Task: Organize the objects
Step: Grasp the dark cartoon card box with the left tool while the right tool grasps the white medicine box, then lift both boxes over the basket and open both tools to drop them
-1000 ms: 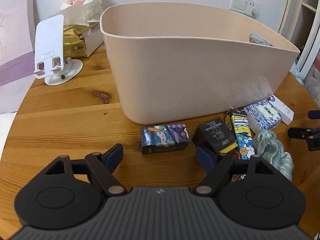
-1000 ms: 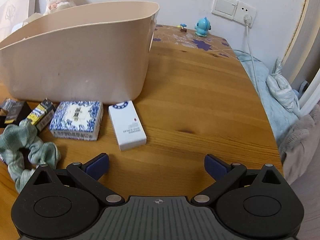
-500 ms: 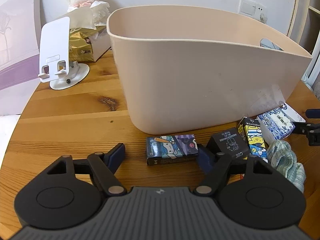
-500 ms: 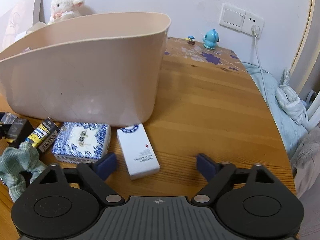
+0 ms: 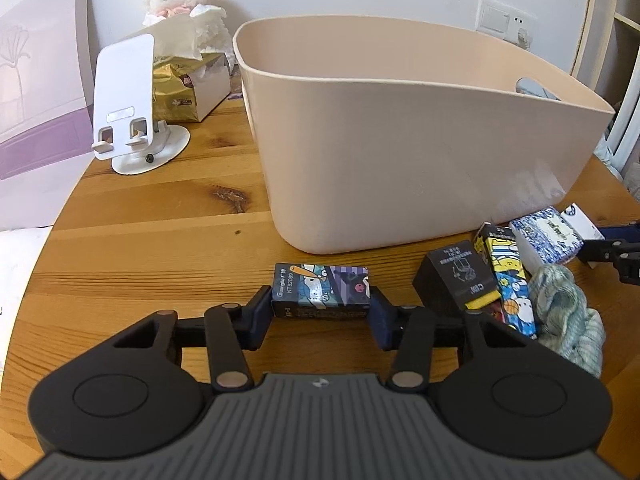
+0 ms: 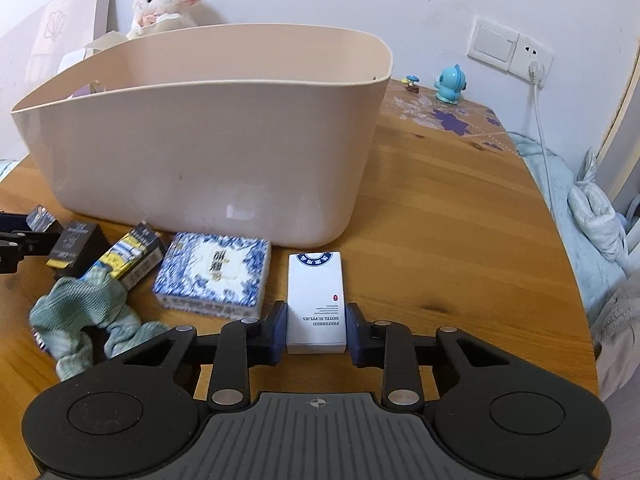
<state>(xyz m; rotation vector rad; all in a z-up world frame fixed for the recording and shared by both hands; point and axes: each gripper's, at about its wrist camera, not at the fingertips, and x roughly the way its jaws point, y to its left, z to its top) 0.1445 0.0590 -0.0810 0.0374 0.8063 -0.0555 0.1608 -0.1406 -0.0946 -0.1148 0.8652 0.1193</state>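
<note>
Left wrist: my left tongs clamp the cartoon-print box by its two ends, box flat on the counter just before the beige tub | Right wrist: my right tongs grip the white box across its near end, flat on the counter, beside the blue-patterned box.

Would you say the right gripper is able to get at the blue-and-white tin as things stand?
Probably not just yet: the right gripper is shut on the white box. The tin lies right beside it on the table, uncovered on top, so it looks easy once the box is dropped.
</note>
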